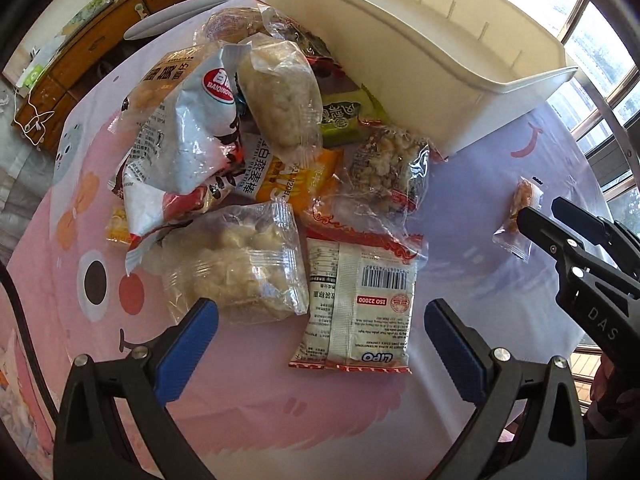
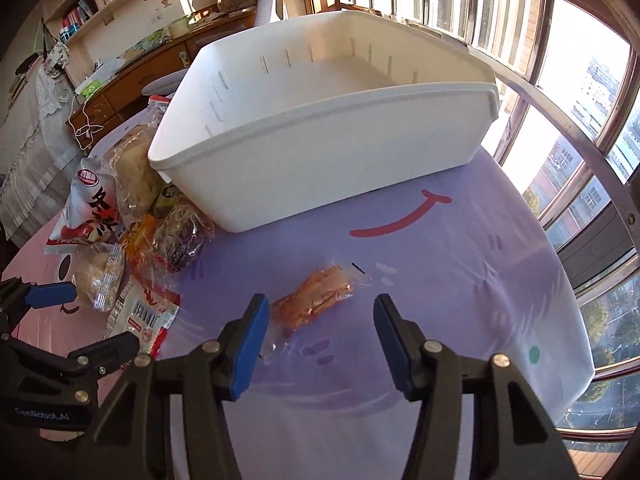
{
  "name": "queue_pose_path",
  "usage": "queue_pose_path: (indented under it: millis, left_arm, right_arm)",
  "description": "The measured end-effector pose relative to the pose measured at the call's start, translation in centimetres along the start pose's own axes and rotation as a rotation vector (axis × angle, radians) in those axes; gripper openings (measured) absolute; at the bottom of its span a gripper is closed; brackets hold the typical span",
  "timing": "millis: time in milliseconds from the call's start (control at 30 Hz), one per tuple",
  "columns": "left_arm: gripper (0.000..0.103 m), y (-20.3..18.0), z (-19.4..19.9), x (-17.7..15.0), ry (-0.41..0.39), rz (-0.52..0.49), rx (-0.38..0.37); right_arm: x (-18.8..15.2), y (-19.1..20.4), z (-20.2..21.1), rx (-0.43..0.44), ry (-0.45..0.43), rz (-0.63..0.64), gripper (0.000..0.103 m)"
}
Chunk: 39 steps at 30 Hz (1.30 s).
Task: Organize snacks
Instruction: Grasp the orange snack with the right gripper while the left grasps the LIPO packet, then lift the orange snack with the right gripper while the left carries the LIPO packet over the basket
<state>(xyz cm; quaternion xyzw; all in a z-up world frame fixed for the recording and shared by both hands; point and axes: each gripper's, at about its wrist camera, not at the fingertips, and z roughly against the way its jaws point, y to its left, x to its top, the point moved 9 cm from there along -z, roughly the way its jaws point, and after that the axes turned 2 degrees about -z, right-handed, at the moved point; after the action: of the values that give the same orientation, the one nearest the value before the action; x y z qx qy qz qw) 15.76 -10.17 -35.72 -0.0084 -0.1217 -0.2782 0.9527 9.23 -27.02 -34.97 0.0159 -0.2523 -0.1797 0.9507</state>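
Observation:
A pile of snack packets (image 1: 248,152) lies on the table left of an empty white bin (image 1: 460,92) (image 2: 320,152). My left gripper (image 1: 320,306) hangs open just above the pile's near edge. A clear bag of pale puffed pieces (image 1: 244,264) sits by its left finger and a white LIPO packet (image 1: 360,300) lies between the two fingers. Apart from the pile, a small clear packet of orange snack (image 2: 316,296) (image 1: 520,212) lies on the purple cloth. My right gripper (image 2: 322,300) straddles it, open, and the right pad stands clear of the wrapper.
The table wears a pink and purple cartoon cloth (image 2: 440,264). A barred window (image 2: 580,120) runs along the right side past the table edge. Wooden drawers (image 1: 80,64) and shelves stand behind the pile. The left gripper's fingers (image 2: 52,294) show at the right wrist view's left edge.

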Motion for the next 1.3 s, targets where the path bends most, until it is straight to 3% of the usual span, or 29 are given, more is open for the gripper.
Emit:
queue_pose_path:
  millis: [367, 633, 767, 933, 1000, 1200, 1300]
  left_arm:
    - [0.101, -0.7, -1.2, 0.6, 0.004, -0.02, 0.056]
    - [0.096, -2.0, -1.5, -1.3, 0.037, -0.001, 0.074]
    - [0.083, -2.6, -1.6, -1.5, 0.037, -0.013, 0.061]
    - [0.069, -3.5, -1.2, -1.6, 0.022, -0.015, 0.02]
    - [0.059, -4.1, -0.9, -1.8, 0.016, -0.014, -0.005]
    - [0.046, -4.9, -0.3, -2.5, -0.007, -0.035, -0.007]
    - [0.045, -4.8, 0.3, -3.0, -0.01, -0.043, -0.004]
  right_arm:
    - [0.4, 1.1, -1.2, 0.017, 0.023, 0.061, 0.042]
    - [1.1, 1.3, -2.2, 0.002, 0.032, 0.081, 0.039]
    - [1.0, 1.3, -2.5, -0.013, 0.047, 0.106, 0.024]
    - [1.0, 1.2, -2.7, -0.01, 0.055, 0.108, 0.023]
    - [0.7, 1.2, -2.7, -0.004, 0.062, 0.108, 0.023]
    - [-0.2, 1.4, -2.3, 0.016, 0.087, 0.093, 0.023]
    - [-0.8, 1.5, -2.1, 0.036, 0.104, 0.073, 0.023]
